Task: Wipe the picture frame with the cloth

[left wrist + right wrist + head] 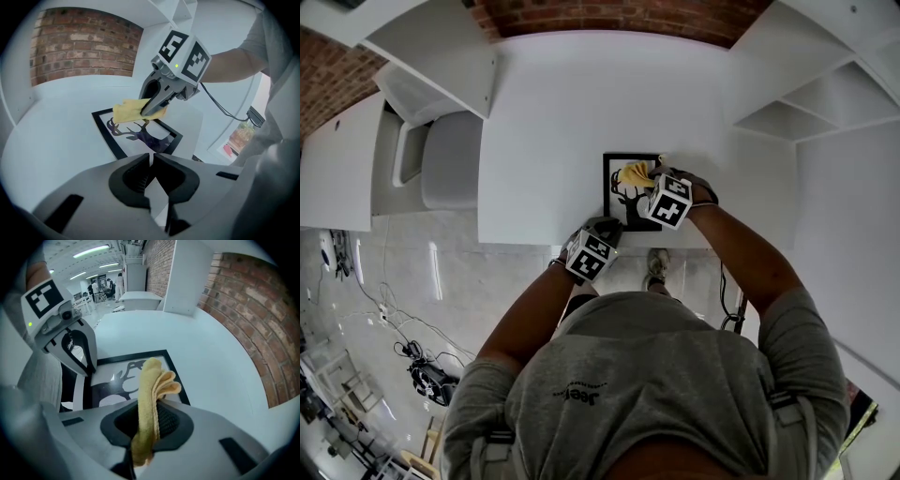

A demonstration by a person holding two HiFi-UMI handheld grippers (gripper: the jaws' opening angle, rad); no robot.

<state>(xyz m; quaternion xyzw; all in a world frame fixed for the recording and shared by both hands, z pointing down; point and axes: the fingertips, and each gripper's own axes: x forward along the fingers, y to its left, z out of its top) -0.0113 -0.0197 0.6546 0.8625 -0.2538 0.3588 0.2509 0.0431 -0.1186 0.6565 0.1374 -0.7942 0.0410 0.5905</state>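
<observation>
A black picture frame (622, 200) with a dark stag print lies flat on the white table (553, 112), close to its near edge. My right gripper (147, 404) is shut on a folded yellow cloth (154, 380). In the left gripper view the cloth (129, 110) is pressed onto the far part of the picture frame (104, 125) by my right gripper (152, 110). My left gripper (151, 157) has its jaws together with nothing between them, their tips at the frame's near corner. In the head view my left gripper (606, 230) is at the frame's lower left.
White shelving (806, 103) stands at the table's right and a white cabinet (441, 56) at its left. A brick wall (609, 14) runs behind. The table's near edge (525, 245) is just below the frame. Cables (412, 347) lie on the floor.
</observation>
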